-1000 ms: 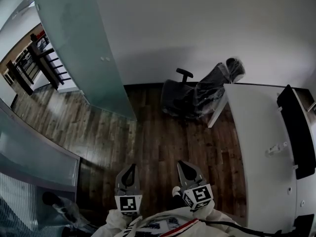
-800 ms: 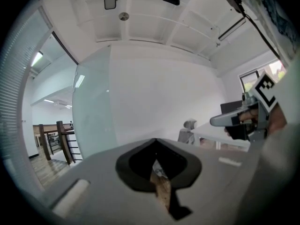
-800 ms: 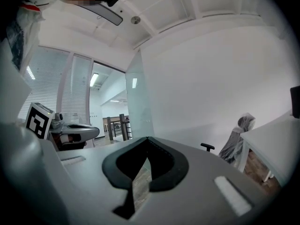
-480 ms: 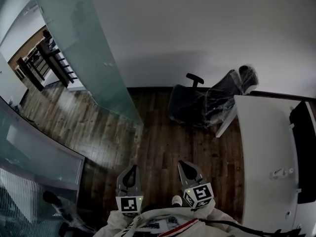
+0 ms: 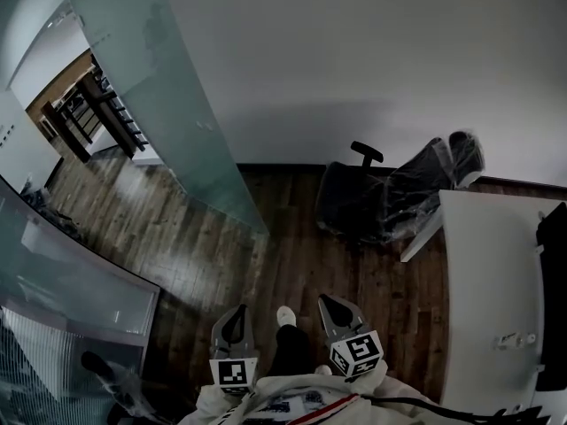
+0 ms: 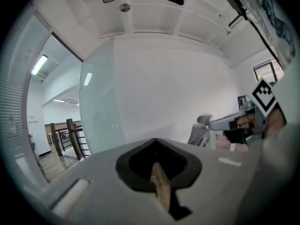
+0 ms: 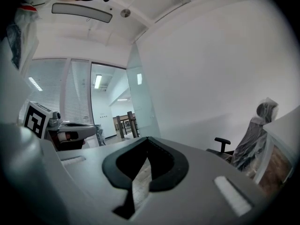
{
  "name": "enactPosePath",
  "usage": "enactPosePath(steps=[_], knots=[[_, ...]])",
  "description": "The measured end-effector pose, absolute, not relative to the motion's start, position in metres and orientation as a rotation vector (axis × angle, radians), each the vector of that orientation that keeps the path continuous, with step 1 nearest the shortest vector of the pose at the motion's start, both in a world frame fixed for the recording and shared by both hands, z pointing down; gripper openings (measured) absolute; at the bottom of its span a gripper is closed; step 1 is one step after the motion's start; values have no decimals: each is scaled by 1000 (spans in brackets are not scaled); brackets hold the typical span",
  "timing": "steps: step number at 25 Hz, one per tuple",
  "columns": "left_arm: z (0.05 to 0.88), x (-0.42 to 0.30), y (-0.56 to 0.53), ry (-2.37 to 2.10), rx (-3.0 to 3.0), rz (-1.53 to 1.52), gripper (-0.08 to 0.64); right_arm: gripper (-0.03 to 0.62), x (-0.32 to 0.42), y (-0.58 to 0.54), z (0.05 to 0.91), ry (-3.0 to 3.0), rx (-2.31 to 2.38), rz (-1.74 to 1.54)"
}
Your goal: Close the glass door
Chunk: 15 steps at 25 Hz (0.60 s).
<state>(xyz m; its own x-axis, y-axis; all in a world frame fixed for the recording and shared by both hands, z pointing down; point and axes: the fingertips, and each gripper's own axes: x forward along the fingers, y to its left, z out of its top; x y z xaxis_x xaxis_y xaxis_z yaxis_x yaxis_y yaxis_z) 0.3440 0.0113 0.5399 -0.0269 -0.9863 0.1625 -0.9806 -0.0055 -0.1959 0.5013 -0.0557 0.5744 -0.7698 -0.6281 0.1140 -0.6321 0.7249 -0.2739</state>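
Note:
The frosted glass door stands swung open against the white wall at the upper left of the head view, with small fittings on its pane. It also shows as a pale green pane ahead in the left gripper view, the glass door, and further off in the right gripper view, the glass door. My left gripper and right gripper are held side by side low in the head view, well short of the door. Both are shut and hold nothing. The left gripper and right gripper point across the wooden floor.
An office chair wrapped in plastic stands by the wall to the right, beside a white desk. A glass partition runs along the left. Beyond the doorway is a wooden railing. My shoe shows between the grippers.
The door, chair and desk have slid rightwards and nearer in the head view as I walk towards the door. A shoe has come into view between the grippers. Both grippers stay shut.

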Motion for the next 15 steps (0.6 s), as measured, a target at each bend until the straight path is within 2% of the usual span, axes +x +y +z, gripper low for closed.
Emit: enactPosePath(steps=[7, 15], knots=[[553, 289, -56, 2242, -2161, -380, 2, 8, 459, -114, 583, -2869, 993, 456], [541, 210, -136, 2268, -2126, -360, 2, 8, 377, -196, 575, -2890, 928, 425]])
